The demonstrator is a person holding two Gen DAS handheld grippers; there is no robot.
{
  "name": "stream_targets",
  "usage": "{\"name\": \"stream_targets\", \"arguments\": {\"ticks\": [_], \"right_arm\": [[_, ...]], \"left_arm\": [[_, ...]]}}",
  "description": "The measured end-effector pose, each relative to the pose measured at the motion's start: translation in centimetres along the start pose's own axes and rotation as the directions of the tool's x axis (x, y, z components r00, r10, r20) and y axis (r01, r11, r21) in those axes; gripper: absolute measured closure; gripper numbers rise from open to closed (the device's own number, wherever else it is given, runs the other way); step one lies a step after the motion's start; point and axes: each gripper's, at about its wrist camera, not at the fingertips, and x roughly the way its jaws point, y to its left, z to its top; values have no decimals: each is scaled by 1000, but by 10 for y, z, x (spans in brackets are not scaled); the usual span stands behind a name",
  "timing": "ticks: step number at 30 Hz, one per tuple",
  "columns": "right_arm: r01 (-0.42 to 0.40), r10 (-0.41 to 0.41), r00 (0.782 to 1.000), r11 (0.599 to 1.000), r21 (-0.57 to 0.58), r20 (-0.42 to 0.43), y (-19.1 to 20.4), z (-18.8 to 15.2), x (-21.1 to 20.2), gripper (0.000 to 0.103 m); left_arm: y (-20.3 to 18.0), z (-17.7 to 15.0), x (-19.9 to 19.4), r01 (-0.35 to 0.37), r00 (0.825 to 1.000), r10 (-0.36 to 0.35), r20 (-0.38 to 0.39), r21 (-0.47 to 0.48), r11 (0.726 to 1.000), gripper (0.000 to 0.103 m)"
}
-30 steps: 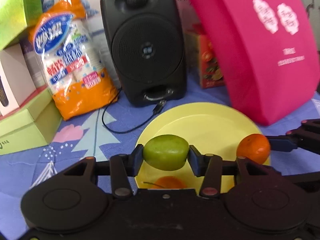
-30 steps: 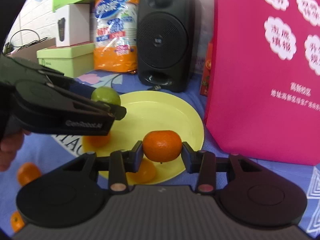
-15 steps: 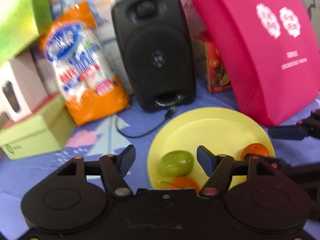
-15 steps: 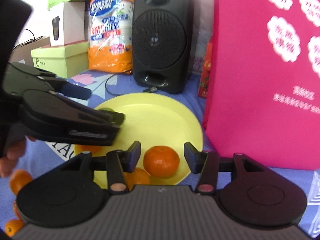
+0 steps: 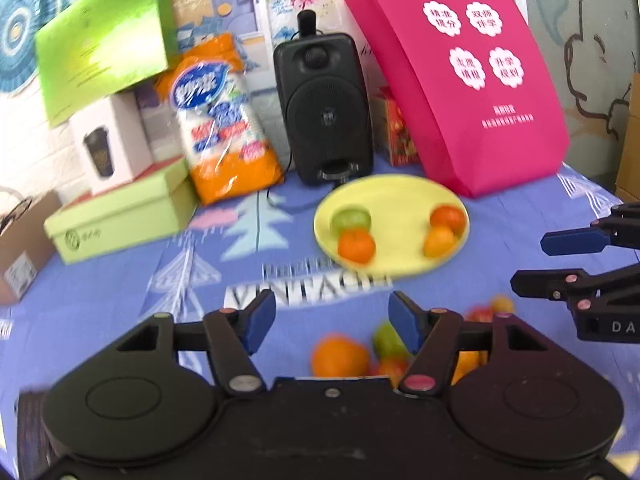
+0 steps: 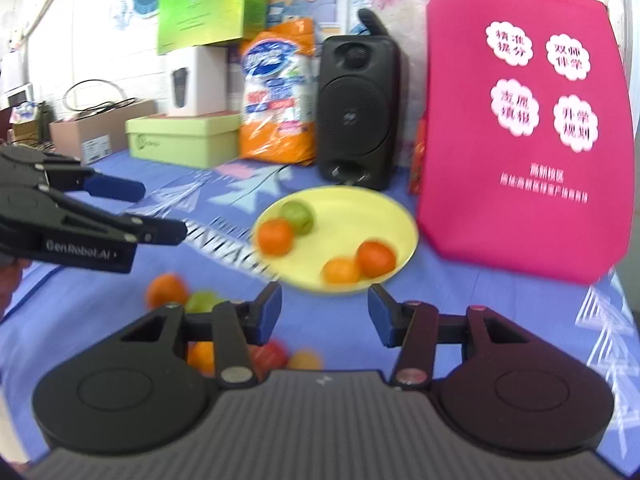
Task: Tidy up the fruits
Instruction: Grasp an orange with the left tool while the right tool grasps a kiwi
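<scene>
Blue tablecloth [image 5: 120,320] holds a yellow plate [image 5: 400,196] with four fruits. Nearer than the plate, loose fruit [image 5: 340,356] waits. My left tongs [image 5: 332,316] and right tongs [image 6: 324,312] gape empty; I should centre each on one fruit.

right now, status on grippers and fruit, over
Left gripper and right gripper open, empty. Yellow plate holds four fruits. Loose fruit pile on the tablecloth. Nothing in the way.

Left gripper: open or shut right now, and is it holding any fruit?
Open and empty. In its own wrist view the left gripper has its blue pads spread wide with only tablecloth between them; the green fruit sits on the yellow plate.
</scene>
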Motion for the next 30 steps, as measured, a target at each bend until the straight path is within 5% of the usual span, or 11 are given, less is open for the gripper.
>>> {"name": "stream_targets", "arguments": {"ticks": [9, 24, 30], "right_arm": [[-12, 12, 999, 1000, 5, -50, 31, -45, -11, 56], [-5, 6, 996, 1000, 4, -93, 26, -56, 2, 56], [-2, 2, 995, 1000, 1, -103, 17, -58, 2, 57]], "left_arm": [[-32, -58, -20, 30, 999, -31, -31, -12, 999, 48], [-43, -54, -12, 110, 993, -111, -39, -30, 993, 51], [-45, -53, 15, 137, 986, -142, -92, -55, 989, 62]]}}
